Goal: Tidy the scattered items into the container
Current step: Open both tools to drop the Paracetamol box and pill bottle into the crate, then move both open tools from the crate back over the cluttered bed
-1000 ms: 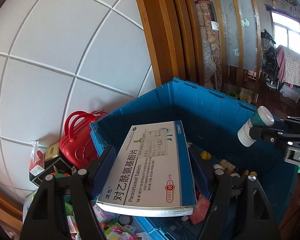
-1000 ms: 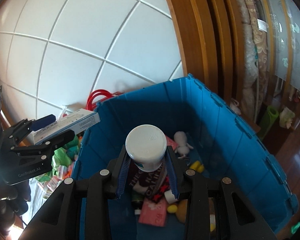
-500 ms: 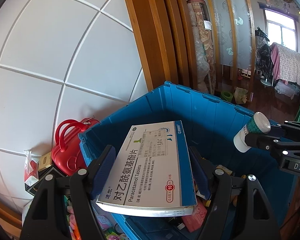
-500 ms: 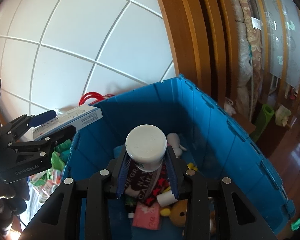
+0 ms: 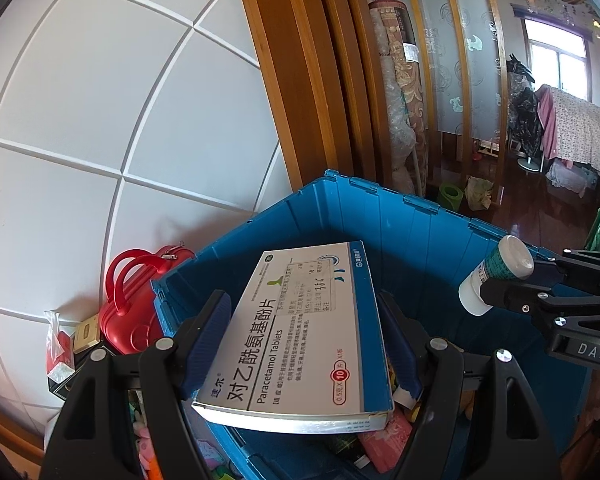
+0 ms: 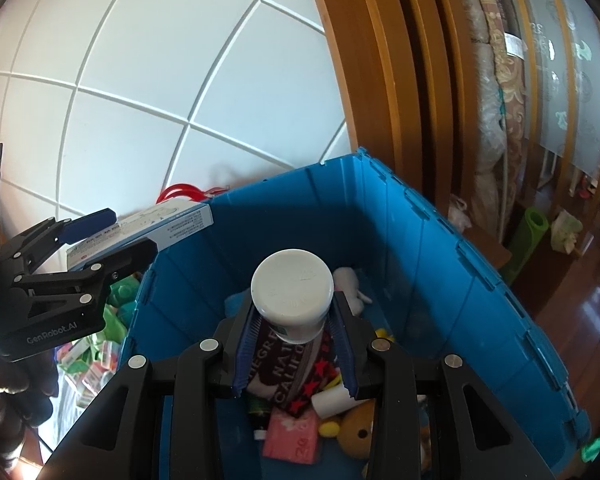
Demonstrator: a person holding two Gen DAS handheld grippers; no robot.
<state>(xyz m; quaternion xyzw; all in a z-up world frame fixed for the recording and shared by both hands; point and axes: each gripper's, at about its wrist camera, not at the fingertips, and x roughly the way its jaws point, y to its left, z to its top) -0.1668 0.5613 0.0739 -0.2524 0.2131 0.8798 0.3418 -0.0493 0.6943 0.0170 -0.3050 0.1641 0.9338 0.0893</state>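
Note:
My left gripper (image 5: 300, 344) is shut on a flat white and blue paracetamol tablet box (image 5: 300, 332), held over the near left corner of the blue plastic crate (image 5: 420, 232). My right gripper (image 6: 294, 344) is shut on a white-capped pill bottle (image 6: 292, 292) with a green label, held above the inside of the crate (image 6: 440, 264). The bottle (image 5: 496, 276) and the right gripper show at the right of the left wrist view. The box (image 6: 148, 232) and the left gripper show at the left of the right wrist view.
The crate holds a dark printed cloth (image 6: 292, 372), a pink packet (image 6: 292, 436), a plush bear (image 6: 360, 428) and other small items. A red case (image 5: 132, 304) and loose packets (image 6: 96, 364) lie left of the crate by the white tiled wall. Wooden door frame behind.
Both grippers have moved right and forward over the crate with their loads. The red case and floor clutter have slid leftward in both views.

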